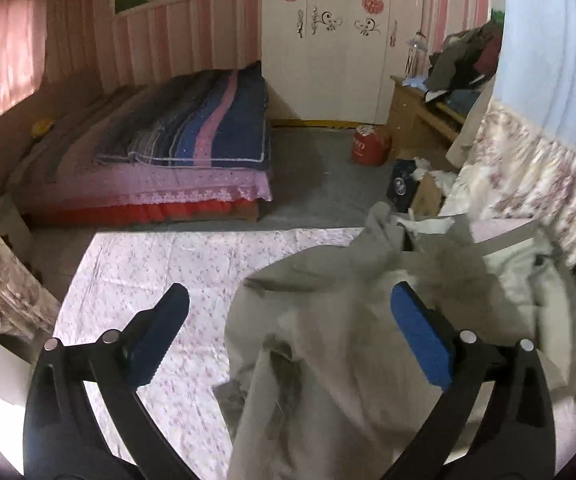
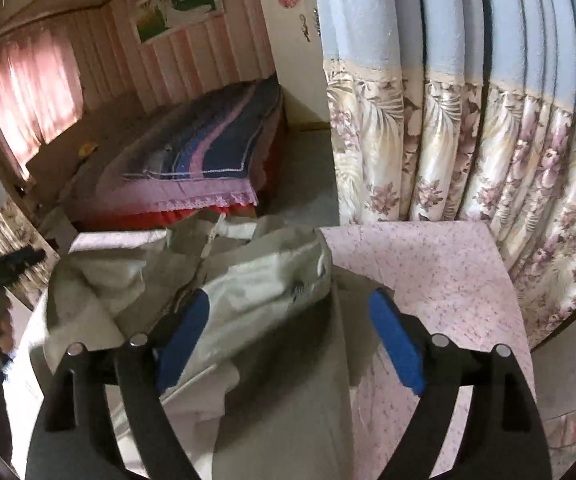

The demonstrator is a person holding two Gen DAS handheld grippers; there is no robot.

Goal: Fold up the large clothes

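A large beige-grey garment (image 1: pixel 327 344) lies crumpled on a pink flowered sheet (image 1: pixel 148 268) spread over a flat surface. My left gripper (image 1: pixel 288 292) hangs just above the garment's left part with its jaws wide open; the blue pads press on nothing. In the right wrist view the same garment (image 2: pixel 256 280) is bunched up with pale lining showing, and it reaches to the far edge of the sheet (image 2: pixel 427 272). My right gripper (image 2: pixel 289 298) is open over the garment's right edge. Cloth lies below the gap, but neither pad grips it.
Across a strip of grey floor stands a bed (image 1: pixel 188 148) with a striped blue and pink blanket. A white wardrobe (image 1: pixel 339 48), a red container (image 1: pixel 369 146) and a wooden desk (image 1: pixel 415 120) piled with clothes are behind. A flowered curtain (image 2: pixel 467 140) hangs close on the right.
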